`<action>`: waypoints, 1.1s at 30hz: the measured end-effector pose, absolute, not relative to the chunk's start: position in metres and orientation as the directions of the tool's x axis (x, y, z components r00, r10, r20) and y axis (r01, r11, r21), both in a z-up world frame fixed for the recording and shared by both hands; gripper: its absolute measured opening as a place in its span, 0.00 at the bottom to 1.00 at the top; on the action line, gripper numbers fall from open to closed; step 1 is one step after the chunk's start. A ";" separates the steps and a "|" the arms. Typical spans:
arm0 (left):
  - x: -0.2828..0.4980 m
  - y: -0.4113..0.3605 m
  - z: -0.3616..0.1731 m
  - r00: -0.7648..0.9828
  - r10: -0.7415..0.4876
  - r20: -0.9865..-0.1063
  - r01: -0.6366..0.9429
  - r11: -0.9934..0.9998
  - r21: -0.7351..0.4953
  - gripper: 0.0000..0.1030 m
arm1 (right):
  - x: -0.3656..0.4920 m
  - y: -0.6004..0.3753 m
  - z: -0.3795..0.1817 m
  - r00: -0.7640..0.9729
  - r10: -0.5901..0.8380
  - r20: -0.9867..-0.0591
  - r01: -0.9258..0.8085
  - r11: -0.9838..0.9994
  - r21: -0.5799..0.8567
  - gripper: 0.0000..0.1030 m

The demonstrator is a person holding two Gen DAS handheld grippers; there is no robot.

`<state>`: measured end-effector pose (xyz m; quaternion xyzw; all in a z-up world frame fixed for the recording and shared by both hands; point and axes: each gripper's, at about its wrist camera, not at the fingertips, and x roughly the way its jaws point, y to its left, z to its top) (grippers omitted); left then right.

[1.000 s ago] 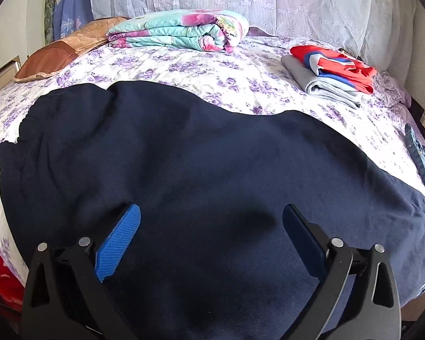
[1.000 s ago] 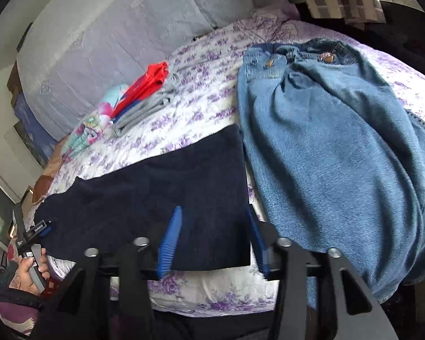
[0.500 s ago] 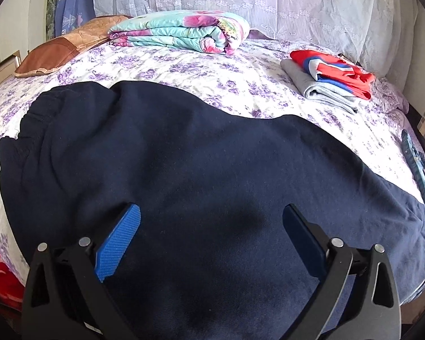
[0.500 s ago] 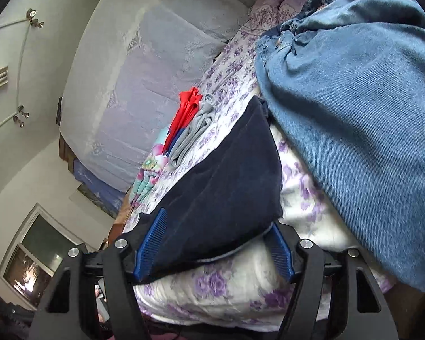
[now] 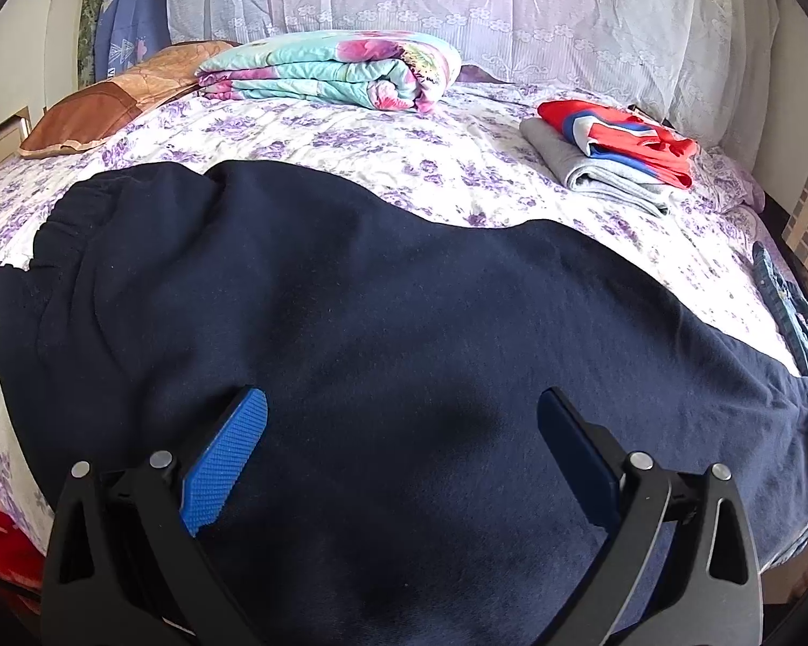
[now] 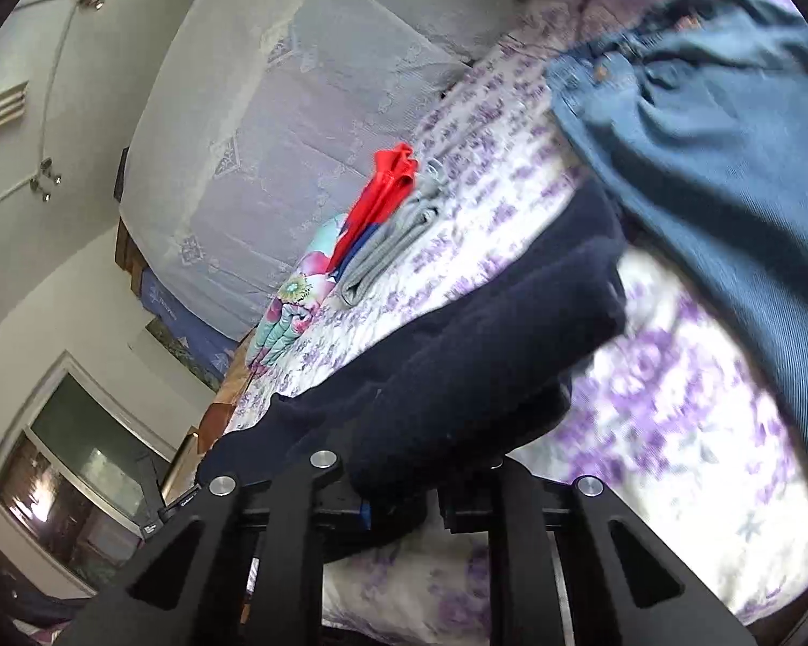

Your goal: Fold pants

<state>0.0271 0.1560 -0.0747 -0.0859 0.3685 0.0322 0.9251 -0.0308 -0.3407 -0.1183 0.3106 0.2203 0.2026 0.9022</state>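
Left wrist view: left gripper (image 5: 401,433) hangs above the dark navy fleece sweatpants (image 5: 350,323); its 2 blue-padded fingers (image 5: 226,457) are spread wide and pinch nothing
Right wrist view: right gripper (image 6: 404,506) is tilted steeply; its fingers are drawn together on a bunched end of the navy fabric (image 6: 458,377), which rises off the sheet at the grip; the picture is blurred
Sweatpants: spread flat across the near part of the white bedsheet with purple flowers (image 5: 404,156); gathered elastic waistband (image 5: 64,220) at the left; the leg end runs off toward the right edge of the bed
Blue denim jeans (image 6: 727,151): lying unfolded just beside the navy leg end; a sliver of denim (image 5: 792,312) shows at the far right in the left wrist view
Folded floral quilt (image 5: 334,75): at the head of the bed, well apart from the sweatpants
Brown leather-look pillow (image 5: 113,102): touching the quilt's left side
Red, blue and white folded garment (image 5: 619,134): stacked on a folded grey garment (image 5: 592,177), right of the quilt
Pale lace cover (image 5: 512,16): hangs behind the bed
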 end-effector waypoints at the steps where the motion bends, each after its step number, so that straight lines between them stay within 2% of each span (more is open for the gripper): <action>1: 0.027 0.159 -0.073 0.728 -0.021 -0.685 -0.120 0.980 -0.158 0.95 | -0.028 -0.328 -0.101 0.816 0.511 -0.270 -0.268 0.748 0.607 0.17; 5: 0.024 0.173 -0.067 0.741 -0.099 -0.665 -0.108 0.959 -0.262 0.95 | -0.011 -0.236 -0.032 0.753 0.562 -0.344 -0.442 0.818 0.369 0.17; 7: 0.021 0.181 -0.065 0.747 -0.131 -0.652 -0.110 0.942 -0.317 0.95 | 0.002 -0.172 -0.027 0.664 0.596 -0.451 -0.533 0.801 0.274 0.17; 9: 0.016 0.187 -0.062 0.754 -0.134 -0.644 -0.124 0.933 -0.339 0.95 | 0.015 -0.117 -0.049 0.546 0.623 -0.560 -0.609 0.755 0.245 0.26; 11: 0.010 0.193 -0.060 0.756 -0.142 -0.639 -0.130 0.924 -0.360 0.95 | 0.028 -0.077 -0.088 0.422 0.619 -0.663 -0.651 0.715 0.253 0.51; 12: 0.008 0.195 -0.059 0.756 -0.148 -0.637 -0.129 0.921 -0.367 0.95 | 0.031 -0.066 -0.105 0.388 0.606 -0.695 -0.657 0.710 0.252 0.52; 13: 0.005 0.198 -0.058 0.756 -0.152 -0.636 -0.128 0.919 -0.372 0.95 | 0.031 -0.062 -0.114 0.381 0.594 -0.708 -0.654 0.715 0.247 0.52; 16: -0.006 0.204 -0.057 0.755 -0.143 -0.640 -0.134 0.922 -0.364 0.95 | 0.020 -0.076 -0.102 0.400 0.651 -0.645 -0.676 0.685 0.272 0.57; 19: -0.010 0.211 -0.059 0.746 -0.136 -0.652 -0.155 0.917 -0.368 0.95 | 0.013 -0.090 -0.081 0.459 0.663 -0.592 -0.684 0.689 0.241 0.66; 23: -0.011 0.213 -0.062 0.748 -0.138 -0.649 -0.166 0.908 -0.385 0.95 | 0.022 -0.078 -0.076 0.446 0.648 -0.618 -0.713 0.675 0.192 0.66; 27: -0.016 0.211 -0.062 0.748 -0.133 -0.650 -0.168 0.910 -0.380 0.95 | 0.022 -0.042 -0.093 0.420 0.586 -0.693 -0.745 0.659 0.105 0.62; 28: -0.017 0.212 -0.062 0.748 -0.135 -0.650 -0.168 0.909 -0.381 0.95 | 0.027 -0.033 -0.099 0.392 0.557 -0.732 -0.738 0.665 0.111 0.46; 29: -0.019 0.213 -0.061 0.748 -0.137 -0.649 -0.167 0.908 -0.384 0.95 | 0.033 -0.030 -0.103 0.371 0.534 -0.760 -0.717 0.684 0.131 0.25; 31: -0.023 0.216 -0.060 0.749 -0.146 -0.646 -0.165 0.904 -0.395 0.95 | 0.038 -0.037 -0.097 0.362 0.574 -0.735 -0.699 0.688 0.194 0.23; 33: -0.026 0.219 -0.060 0.751 -0.159 -0.640 -0.159 0.898 -0.410 0.95 | 0.035 -0.043 -0.083 0.381 0.603 -0.701 -0.709 0.677 0.197 0.22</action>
